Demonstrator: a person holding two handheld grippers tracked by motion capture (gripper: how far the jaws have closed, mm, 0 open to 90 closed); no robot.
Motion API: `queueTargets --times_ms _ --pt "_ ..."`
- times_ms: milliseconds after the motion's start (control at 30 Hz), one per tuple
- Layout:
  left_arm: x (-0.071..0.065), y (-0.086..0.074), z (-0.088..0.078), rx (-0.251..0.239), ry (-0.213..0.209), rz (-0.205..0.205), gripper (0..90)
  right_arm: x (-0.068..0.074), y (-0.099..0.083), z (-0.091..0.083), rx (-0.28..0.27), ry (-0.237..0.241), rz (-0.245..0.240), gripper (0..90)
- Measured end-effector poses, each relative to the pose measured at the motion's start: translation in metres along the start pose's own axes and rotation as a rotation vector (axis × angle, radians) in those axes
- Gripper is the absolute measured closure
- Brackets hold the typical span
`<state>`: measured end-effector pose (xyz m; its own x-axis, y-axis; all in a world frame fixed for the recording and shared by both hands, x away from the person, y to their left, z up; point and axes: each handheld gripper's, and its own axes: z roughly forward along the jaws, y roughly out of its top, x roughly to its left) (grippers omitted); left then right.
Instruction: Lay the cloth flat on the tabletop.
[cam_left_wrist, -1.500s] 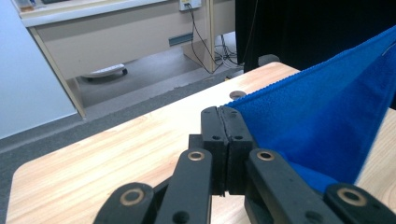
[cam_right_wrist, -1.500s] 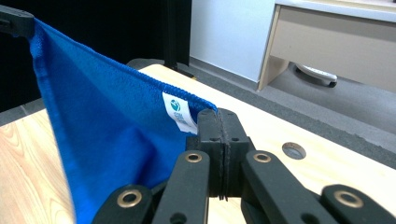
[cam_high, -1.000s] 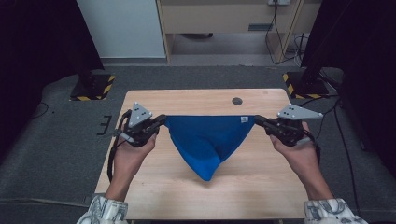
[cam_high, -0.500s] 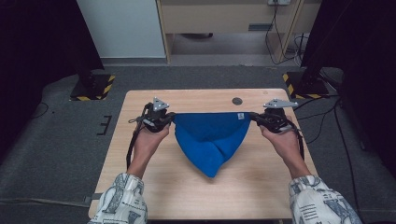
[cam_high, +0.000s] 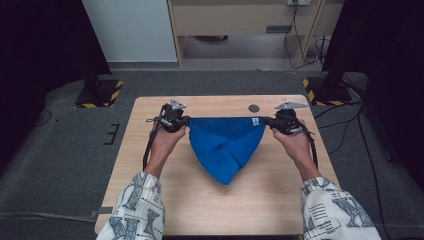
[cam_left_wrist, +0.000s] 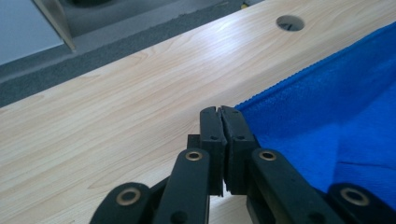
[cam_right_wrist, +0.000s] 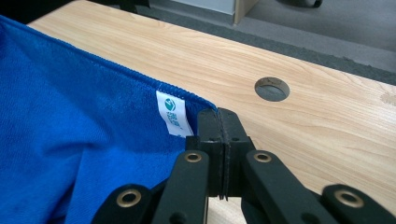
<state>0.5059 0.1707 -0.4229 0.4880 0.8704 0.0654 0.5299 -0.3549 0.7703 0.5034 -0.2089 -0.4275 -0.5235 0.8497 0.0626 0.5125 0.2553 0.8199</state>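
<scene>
Blue cloth (cam_high: 227, 145) | stretched between left hand-held gripper (cam_high: 185, 120) and right hand-held gripper (cam_high: 267, 121) (corners pinched)

Light wooden table (cam_high: 150, 165), grey carpet floor (cam_high: 60, 165), white cabinet (cam_high: 131, 30), black curtains (cam_high: 40, 40)

Blue cloth (cam_high: 225, 145) with a white label (cam_right_wrist: 173, 113), pale wood-grain table (cam_high: 150, 150), black tongs (cam_left_wrist: 223, 140).

Overhead view, two close table-level (cam_high: 150, 150) views
</scene>
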Motion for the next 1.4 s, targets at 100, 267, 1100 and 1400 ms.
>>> queueTargets --times_ms 100,267,1100,1400 --pt "0.002 -0.001 0.005 -0.024 0.028 -0.003 61.3 -0.002 -0.002 0.009 0.007 -0.029 0.0 78.8" --pt "0.0 -0.004 -0.003 -0.031 0.031 0.003 51.5 0.0 -0.005 0.008 0.014 -0.04 -0.012 59.2" --pt "-0.06 -0.076 -0.067 -0.135 -0.085 0.04 49.6 0.056 -0.054 -0.04 -0.014 0.006 -0.028 64.4" --pt "-0.072 -0.088 -0.057 -0.127 -0.118 0.04 49.5 0.063 -0.072 -0.033 0.007 0.025 -0.033 66.6"
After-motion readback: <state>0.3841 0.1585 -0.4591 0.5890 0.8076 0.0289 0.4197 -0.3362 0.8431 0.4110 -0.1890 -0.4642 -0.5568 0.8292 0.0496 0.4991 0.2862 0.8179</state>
